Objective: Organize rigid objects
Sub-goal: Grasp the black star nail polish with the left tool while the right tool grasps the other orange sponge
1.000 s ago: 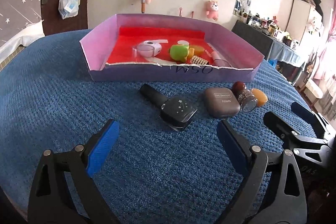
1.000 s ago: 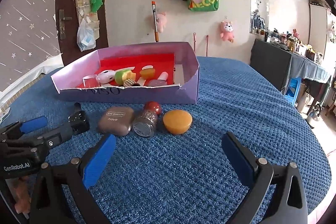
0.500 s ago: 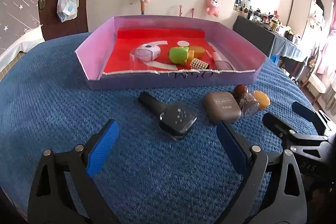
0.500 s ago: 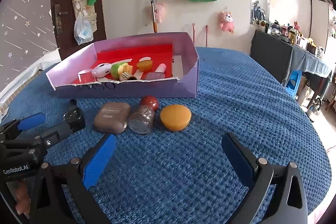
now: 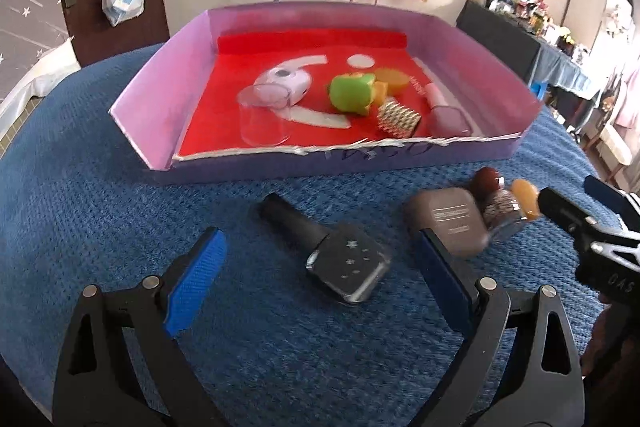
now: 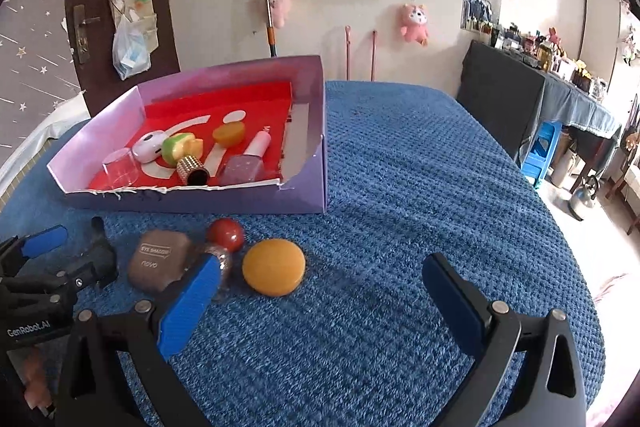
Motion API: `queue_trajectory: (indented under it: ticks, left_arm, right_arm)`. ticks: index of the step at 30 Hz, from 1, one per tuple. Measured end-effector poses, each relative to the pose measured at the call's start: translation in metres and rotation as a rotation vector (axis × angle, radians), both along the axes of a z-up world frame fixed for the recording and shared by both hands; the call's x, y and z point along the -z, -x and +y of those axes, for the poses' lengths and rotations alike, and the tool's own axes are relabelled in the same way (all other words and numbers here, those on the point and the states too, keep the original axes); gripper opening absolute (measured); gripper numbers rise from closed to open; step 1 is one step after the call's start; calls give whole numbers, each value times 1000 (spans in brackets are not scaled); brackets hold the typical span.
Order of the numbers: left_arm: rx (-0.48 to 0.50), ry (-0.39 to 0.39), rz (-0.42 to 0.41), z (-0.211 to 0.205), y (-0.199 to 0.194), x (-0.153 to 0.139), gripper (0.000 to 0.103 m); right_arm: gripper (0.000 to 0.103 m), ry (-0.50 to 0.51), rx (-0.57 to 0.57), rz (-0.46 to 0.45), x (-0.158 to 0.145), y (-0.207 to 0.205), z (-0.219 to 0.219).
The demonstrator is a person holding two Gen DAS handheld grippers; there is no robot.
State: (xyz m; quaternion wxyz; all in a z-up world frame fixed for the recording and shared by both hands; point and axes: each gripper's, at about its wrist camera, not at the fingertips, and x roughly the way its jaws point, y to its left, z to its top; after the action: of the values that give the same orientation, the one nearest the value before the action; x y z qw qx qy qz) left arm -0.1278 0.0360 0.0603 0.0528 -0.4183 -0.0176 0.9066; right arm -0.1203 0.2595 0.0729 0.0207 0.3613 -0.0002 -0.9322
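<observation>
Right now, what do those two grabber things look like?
Both look alike. The left gripper and the right gripper have black plastic frames with cut-out holes and silver rivets. Their fingers carry bright blue ridged pads. White lettering on the left gripper's body reads GenRobot.AI.

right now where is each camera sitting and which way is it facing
Left wrist: on the left gripper, looking down across the blue cloth at the black bottle and purple box; its open fingers show, the right gripper at right.
Right wrist: on the right gripper, facing the orange disc; open fingers show, the left gripper at left.
Shared: box, brown case, disc.
</observation>
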Motion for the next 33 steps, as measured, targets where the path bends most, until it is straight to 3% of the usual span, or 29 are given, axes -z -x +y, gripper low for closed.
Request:
queue_trajectory:
  ticks: [6,18,22,24,27,28,29,30,31,33]
  left_arm:
    - [1,-110,-57,-30,-5,8,97]
    - [38,-20,-51,-11,-4,7,95]
    - [42,-15,-54,-8,-2,11,78]
    - [39,-8,-44,-8,-2,11,70]
    - [59,-37,-33,-9,-2,9,52]
    - [79,-52,-31,-8,-3,8,40]
    - [87,-51,-30,-6,-4,8,41]
    - [86,-46,-29,-5,-4,8,41]
    - [93,-47,-28,-5,-4,8,40]
    - [102,-66,-30,-6,-5,6,40]
  right_arm:
    - [103,-16,-1,-19,3,6,-1]
    - [101,-3,-23,-109,13,20,0]
    - [87,19,-49,-163,21,27,1]
    - [87,31,-57,-175,23,28,1]
    - [78,35,-77,-164,22,27,-1]
    - [73,36,-85,-160,21,26,-2]
    - [70,37,-96,-158,21,26,-4]
    - [61,36,-105,-155,21,26,-5]
    - [43,38,-120,-147,19,25,-7]
    - [40,33,-132,-140,18,24,-11]
